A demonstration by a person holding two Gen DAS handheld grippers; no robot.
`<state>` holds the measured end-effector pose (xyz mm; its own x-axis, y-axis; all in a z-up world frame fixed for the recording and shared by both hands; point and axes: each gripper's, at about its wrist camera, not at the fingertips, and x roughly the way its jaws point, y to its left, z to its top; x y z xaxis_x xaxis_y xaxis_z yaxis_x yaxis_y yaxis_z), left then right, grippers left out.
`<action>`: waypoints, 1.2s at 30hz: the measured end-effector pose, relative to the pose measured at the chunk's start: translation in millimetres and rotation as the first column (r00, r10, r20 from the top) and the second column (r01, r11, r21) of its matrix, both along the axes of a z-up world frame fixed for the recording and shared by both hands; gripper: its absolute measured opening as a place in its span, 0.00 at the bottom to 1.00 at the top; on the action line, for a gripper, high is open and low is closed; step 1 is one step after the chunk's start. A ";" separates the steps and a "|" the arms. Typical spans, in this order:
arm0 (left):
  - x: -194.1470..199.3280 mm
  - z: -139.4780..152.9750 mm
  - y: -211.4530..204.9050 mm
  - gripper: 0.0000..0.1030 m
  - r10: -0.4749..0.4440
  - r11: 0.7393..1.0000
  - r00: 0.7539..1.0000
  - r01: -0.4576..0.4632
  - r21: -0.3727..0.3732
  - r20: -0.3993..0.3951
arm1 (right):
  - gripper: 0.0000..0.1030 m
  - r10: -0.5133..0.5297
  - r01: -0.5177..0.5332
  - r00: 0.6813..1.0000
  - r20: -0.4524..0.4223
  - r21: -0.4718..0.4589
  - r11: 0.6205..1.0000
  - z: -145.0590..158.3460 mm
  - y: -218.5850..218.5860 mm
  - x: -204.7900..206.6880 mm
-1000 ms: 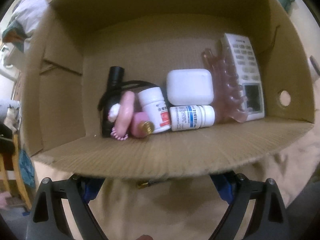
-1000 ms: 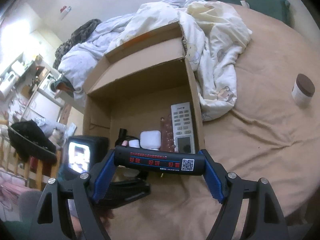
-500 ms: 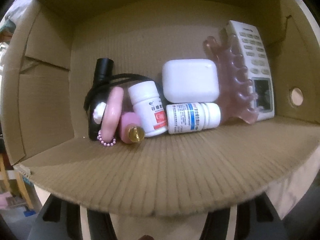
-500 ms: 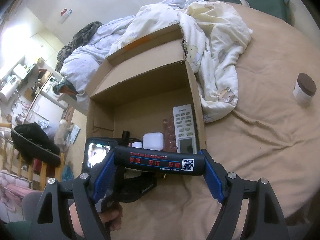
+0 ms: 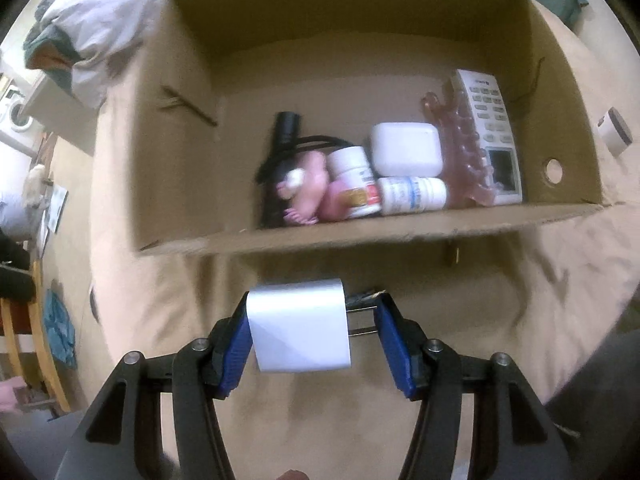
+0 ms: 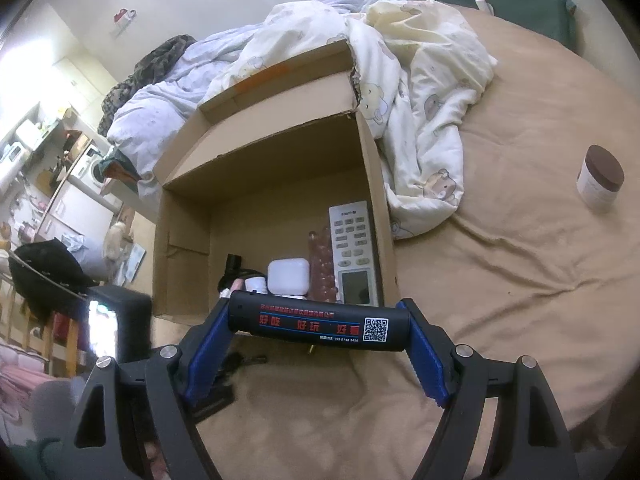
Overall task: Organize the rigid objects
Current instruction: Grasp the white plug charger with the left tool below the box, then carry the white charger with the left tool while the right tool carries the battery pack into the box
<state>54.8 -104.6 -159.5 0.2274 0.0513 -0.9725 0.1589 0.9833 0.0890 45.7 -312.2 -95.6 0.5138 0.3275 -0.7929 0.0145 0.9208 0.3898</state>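
Observation:
My left gripper (image 5: 314, 338) is shut on a white plug adapter (image 5: 298, 324) with metal prongs, held above the tan bedsheet just in front of the open cardboard box (image 5: 360, 236). The box holds a white remote (image 5: 490, 132), a pink claw clip (image 5: 460, 152), a white case (image 5: 406, 149), two white pill bottles (image 5: 412, 196), pink items and a black flashlight (image 5: 286, 132). My right gripper (image 6: 318, 328) is shut on a black cylinder (image 6: 318, 322) with red lettering and a QR code, held before the same box (image 6: 280, 160).
A crumpled duvet (image 6: 400, 60) lies behind and right of the box. A white jar with a brown lid (image 6: 600, 178) stands on the bedsheet (image 6: 500, 260) at the right. The left gripper's body (image 6: 116, 320) sits left of the box. Room furniture lies beyond the bed's left edge.
My left gripper pulled back and up from under the box edge, now holding the white plug adapter. My right gripper stayed almost still with the black cylinder.

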 end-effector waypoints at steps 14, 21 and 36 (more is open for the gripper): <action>6.7 106.6 39.4 0.54 0.001 0.998 0.972 0.015 -0.066 0.234 | 0.83 -0.011 0.012 0.998 0.057 -0.033 0.999 12.5 -5.6 9.4; 44.9 115.4 45.1 0.54 0.017 0.996 0.959 0.009 -0.088 0.285 | 0.83 0.029 -0.022 0.995 0.092 -0.077 0.997 18.6 3.9 32.2; 75.7 53.7 20.8 0.54 -0.012 0.994 0.968 0.040 -0.107 0.252 | 0.83 0.135 -0.139 0.990 -0.042 -0.103 0.985 -27.4 37.5 71.4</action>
<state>130.5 -83.8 -105.8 0.4646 -0.0616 -0.8834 0.1705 0.9851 0.0210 117.1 -274.7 -123.0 0.4416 0.3069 -0.8431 -0.1029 0.9508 0.2922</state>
